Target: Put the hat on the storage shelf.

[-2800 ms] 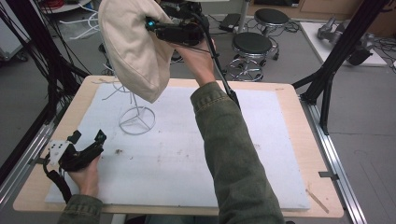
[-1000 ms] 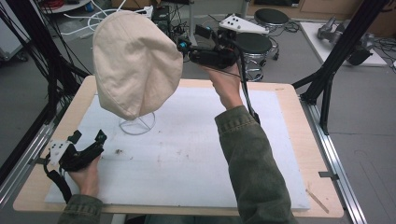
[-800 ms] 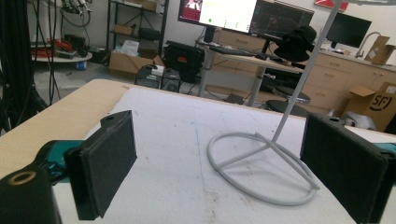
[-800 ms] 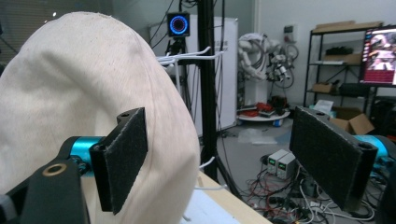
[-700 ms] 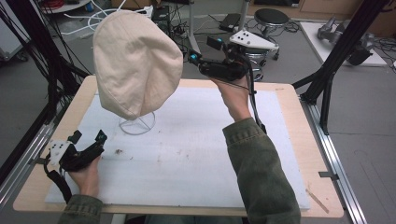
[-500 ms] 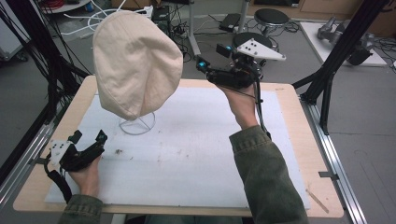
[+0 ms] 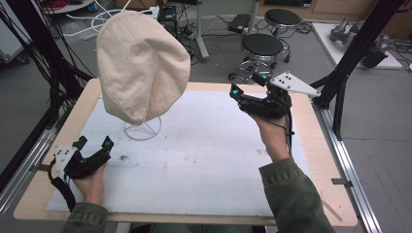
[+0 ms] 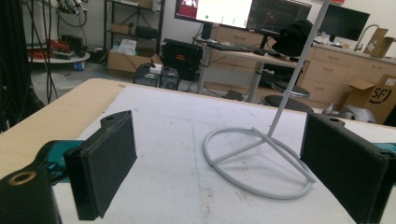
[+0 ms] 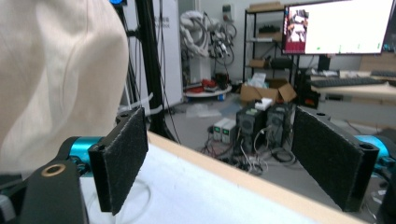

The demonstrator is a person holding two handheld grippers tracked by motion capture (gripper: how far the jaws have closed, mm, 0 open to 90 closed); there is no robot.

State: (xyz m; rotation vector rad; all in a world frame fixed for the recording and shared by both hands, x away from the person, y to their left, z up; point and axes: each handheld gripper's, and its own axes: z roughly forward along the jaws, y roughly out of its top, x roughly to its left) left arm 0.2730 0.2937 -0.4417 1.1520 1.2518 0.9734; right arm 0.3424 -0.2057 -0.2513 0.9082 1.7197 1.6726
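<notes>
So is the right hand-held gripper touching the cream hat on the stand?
Apart. The high view shows bare white mat between the right hand-held gripper and the cream hat; its jaws stand open, empty.

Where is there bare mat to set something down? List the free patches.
The white mat is bare between the left gripper and right gripper, and along its near edge. It is crowded at the far left: wire stand under the cream hat.
</notes>
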